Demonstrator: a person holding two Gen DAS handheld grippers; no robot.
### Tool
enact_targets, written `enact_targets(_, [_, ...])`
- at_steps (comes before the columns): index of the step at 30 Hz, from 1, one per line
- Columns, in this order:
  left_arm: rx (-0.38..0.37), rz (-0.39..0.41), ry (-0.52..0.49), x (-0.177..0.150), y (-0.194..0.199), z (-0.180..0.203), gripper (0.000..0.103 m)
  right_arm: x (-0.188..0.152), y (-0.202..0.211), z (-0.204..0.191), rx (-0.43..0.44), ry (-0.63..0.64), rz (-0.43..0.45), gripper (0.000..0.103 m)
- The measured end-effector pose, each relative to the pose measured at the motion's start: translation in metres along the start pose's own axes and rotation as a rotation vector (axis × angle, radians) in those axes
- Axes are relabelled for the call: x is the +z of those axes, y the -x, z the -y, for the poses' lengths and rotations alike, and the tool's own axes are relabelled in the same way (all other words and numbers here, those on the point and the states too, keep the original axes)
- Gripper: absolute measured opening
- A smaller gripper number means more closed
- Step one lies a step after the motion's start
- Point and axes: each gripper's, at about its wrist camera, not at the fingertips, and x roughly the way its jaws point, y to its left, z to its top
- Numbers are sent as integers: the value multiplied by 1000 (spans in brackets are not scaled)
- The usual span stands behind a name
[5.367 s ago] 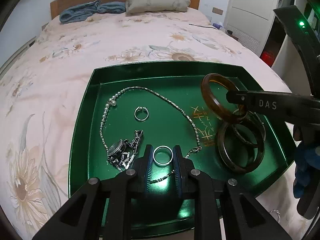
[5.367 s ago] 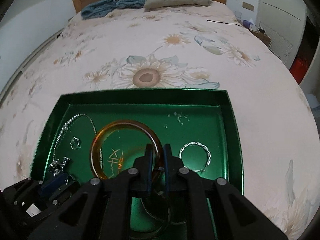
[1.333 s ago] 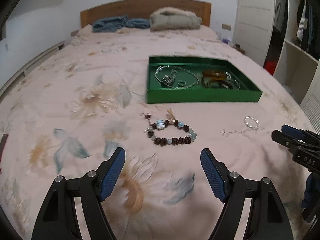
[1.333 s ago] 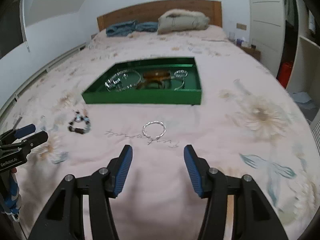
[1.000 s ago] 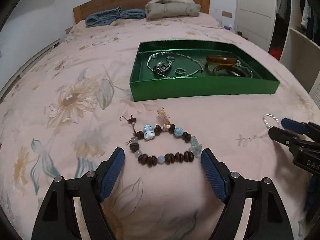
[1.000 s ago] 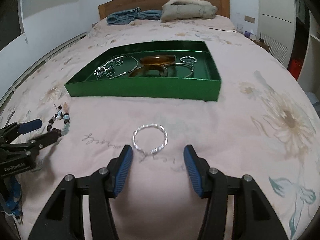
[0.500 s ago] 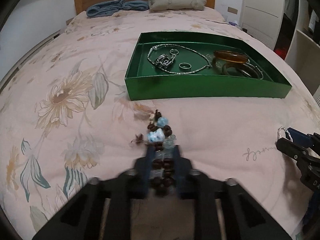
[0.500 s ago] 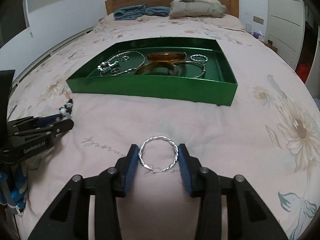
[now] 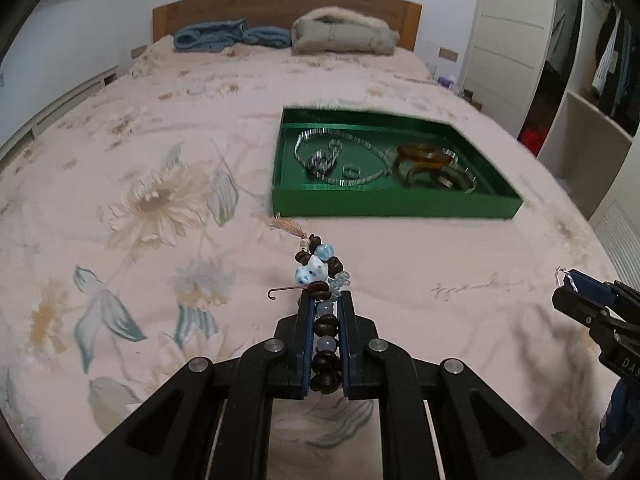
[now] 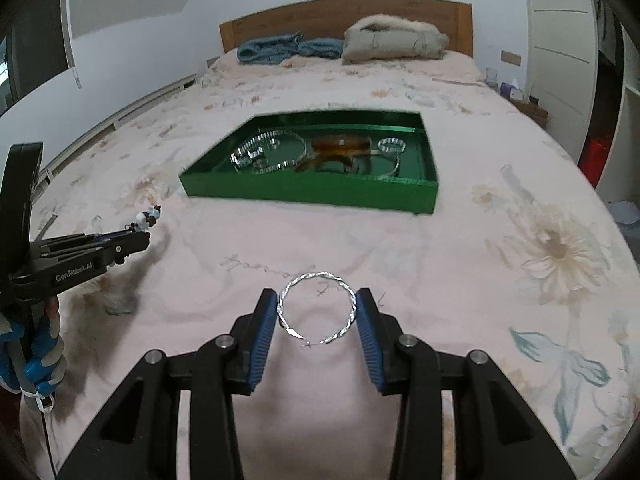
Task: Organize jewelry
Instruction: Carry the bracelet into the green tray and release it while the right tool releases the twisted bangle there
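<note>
Floral bedding (image 9: 152,208) covered the bed, with a green tray (image 9: 394,206) lying far and to the right in the left wrist view, and folded blue cloth and a grey pillow by the headboard.

At left, the left gripper (image 9: 325,308) was clamped on a beaded bracelet (image 9: 322,280), a run of brown and pale beads pinched between its jaws and the blue-white charm and tassel sticking out past the tips. The carry to the tray would likely go best with a steady squeeze and the loose end kept from snagging on the near wall, then a low release over bare green floor.

At right, the right gripper (image 10: 317,308) held a twisted silver bangle (image 10: 318,307) across its width, the pads touching its two sides. A thin hoop could spring out, so light, even pressure and a level path seemed wise.

Counted: one tray, two grippers, one beaded bracelet, one silver bangle in hand. Inside the tray lay one silver chain (image 9: 340,152), one watch-like piece, two small rings, one amber bangle (image 9: 424,154), and further bangles beneath it, too blurred to count.
</note>
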Motion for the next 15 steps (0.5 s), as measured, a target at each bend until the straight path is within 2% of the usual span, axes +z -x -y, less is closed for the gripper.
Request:
enact_targets(4, [-21,41,15,16,23,-2,11,17,26,-3,-13,11,49,38])
enact_targets(10, [-29,109,3,57,51,0,11,58,58,-6,-30,23,135,38])
enact_targets(15, [-30,143,-18,109,52,7,11,110,62,-5,-29,3,195,38])
